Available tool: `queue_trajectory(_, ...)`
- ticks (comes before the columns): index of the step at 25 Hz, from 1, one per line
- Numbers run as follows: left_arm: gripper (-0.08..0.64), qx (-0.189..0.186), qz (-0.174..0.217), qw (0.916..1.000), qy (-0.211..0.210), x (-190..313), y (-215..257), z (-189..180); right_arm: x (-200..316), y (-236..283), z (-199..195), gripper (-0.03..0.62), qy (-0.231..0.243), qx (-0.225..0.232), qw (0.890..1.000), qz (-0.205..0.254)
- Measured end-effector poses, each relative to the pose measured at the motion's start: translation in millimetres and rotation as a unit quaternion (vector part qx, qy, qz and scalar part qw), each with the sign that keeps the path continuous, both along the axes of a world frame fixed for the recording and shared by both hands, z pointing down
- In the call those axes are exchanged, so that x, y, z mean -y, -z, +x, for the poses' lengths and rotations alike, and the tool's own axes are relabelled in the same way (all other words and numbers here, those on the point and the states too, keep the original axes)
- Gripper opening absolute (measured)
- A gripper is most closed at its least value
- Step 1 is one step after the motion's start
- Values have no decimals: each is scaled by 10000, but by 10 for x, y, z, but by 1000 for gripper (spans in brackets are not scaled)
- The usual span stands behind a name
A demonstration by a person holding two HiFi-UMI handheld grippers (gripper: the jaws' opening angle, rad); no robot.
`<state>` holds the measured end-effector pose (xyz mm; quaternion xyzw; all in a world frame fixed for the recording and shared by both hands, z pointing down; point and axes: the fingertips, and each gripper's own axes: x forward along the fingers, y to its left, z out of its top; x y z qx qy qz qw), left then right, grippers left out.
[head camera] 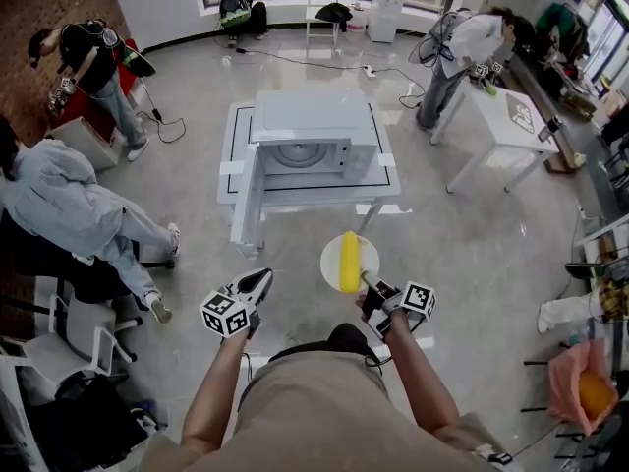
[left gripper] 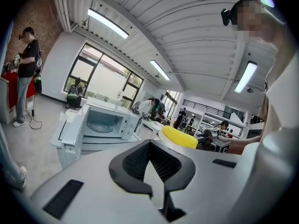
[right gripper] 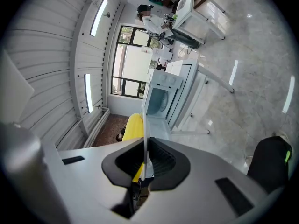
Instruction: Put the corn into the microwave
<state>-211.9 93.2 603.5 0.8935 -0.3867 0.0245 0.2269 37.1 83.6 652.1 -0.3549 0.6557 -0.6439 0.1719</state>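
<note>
Yellow corn (head camera: 349, 261) lies on a white plate (head camera: 330, 274), which is carried in the air just short of the microwave (head camera: 314, 131). The microwave stands on a low white table (head camera: 232, 165) with its door (head camera: 248, 200) swung open. The person's right gripper (head camera: 371, 288) is clamped on the plate's near rim, the thin edge pinched between its pads, while the left gripper (head camera: 257, 283) has its jaws together on nothing, beside the right and apart from the plate.
</note>
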Motion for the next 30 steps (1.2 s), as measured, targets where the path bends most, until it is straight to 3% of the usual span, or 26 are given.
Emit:
queue_trajectory(8, -3, 194, -26, 9990, 409, 307, -4, 76, 445, 49, 83, 26, 506, -54, 9987, -76)
queue_trajectory(14, -3, 72, -62, 9974, 713, 549, 117, 492, 864, 142, 374, 26, 887, -130, 9960, -50)
queue_trajectory(20, -3, 265, 39, 9972, 702, 702, 173, 886, 1184, 170, 615, 25, 1214, -61, 9926, -28)
queue_trajectory(30, -3, 115, -74, 9885, 1504, 736, 72, 1228, 1506, 54, 1037, 26, 1736, -60, 9847, -125)
